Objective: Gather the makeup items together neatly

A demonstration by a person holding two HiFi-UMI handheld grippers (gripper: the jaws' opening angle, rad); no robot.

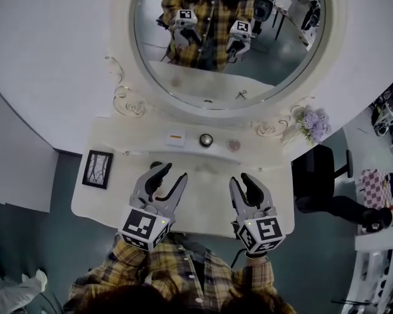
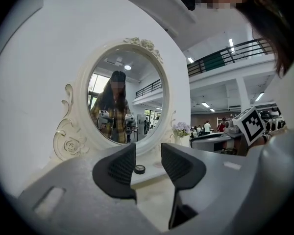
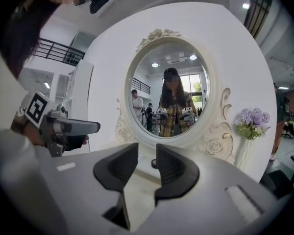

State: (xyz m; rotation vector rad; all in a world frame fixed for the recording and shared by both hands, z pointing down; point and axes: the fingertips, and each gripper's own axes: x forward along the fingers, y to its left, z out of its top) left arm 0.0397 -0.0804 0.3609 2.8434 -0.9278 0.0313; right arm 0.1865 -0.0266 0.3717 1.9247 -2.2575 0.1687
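Observation:
Three small makeup items lie in a row on the raised shelf under the mirror: a white and orange flat piece [image 1: 176, 138], a round black compact [image 1: 205, 139] and a pinkish round piece [image 1: 234, 145]. My left gripper [image 1: 171, 174] hovers over the white vanity table [image 1: 206, 205], short of the shelf, open with nothing between its jaws. My right gripper [image 1: 242, 180] hangs beside it, its jaws closer together but apart and empty. In the left gripper view the compact [image 2: 139, 169] shows beyond the gripper [image 2: 148, 163]. In the right gripper view the compact [image 3: 153, 163] peeks through the gripper [image 3: 147, 153].
A large round mirror [image 1: 229, 38] in an ornate white frame stands behind the shelf. A black picture frame [image 1: 97, 169] sits at the table's left end. A vase of purple flowers [image 1: 312, 124] stands at the right end, with a black chair [image 1: 321, 175] beyond.

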